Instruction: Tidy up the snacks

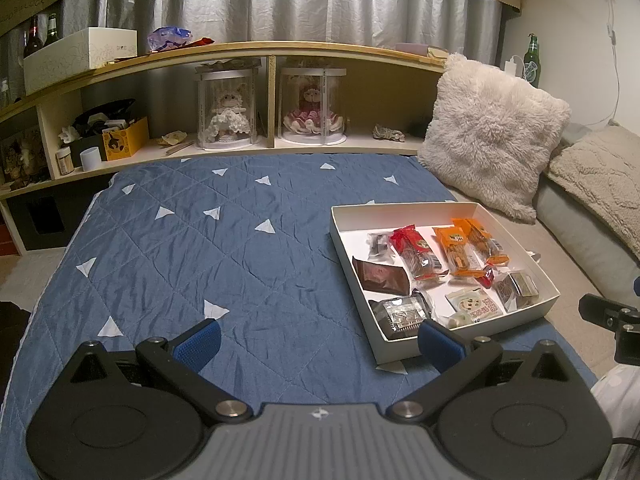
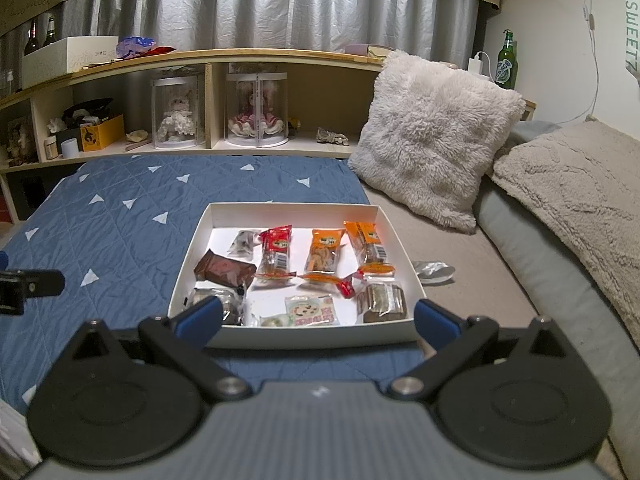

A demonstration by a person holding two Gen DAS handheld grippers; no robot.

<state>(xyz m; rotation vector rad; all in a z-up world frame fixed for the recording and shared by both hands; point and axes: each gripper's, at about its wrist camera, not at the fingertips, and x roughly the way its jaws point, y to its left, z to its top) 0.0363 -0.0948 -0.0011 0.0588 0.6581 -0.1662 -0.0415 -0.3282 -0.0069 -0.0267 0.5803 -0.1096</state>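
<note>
A white shallow box [image 1: 352,264] [image 2: 192,248] lies on the blue quilt and holds several wrapped snacks: a red pack [image 1: 416,252] [image 2: 274,254], two orange packs [image 1: 456,250] [image 2: 324,254], a brown pack [image 1: 380,276] [image 2: 224,270], a cookie pack [image 1: 476,306] [image 2: 310,310] and clear-wrapped cakes [image 1: 402,312] [image 2: 382,300]. My left gripper [image 1: 318,344] is open and empty, over the quilt left of the box's near corner. My right gripper [image 2: 318,322] is open and empty, at the box's near wall. A silver wrapper [image 2: 434,270] lies right of the box.
The blue quilt [image 1: 200,248] [image 2: 100,240] covers the bed. A fluffy pillow [image 1: 492,136] [image 2: 432,140] and a beige blanket [image 2: 580,200] lie at the right. A wooden shelf [image 1: 240,52] with doll cases, boxes and bottles runs behind.
</note>
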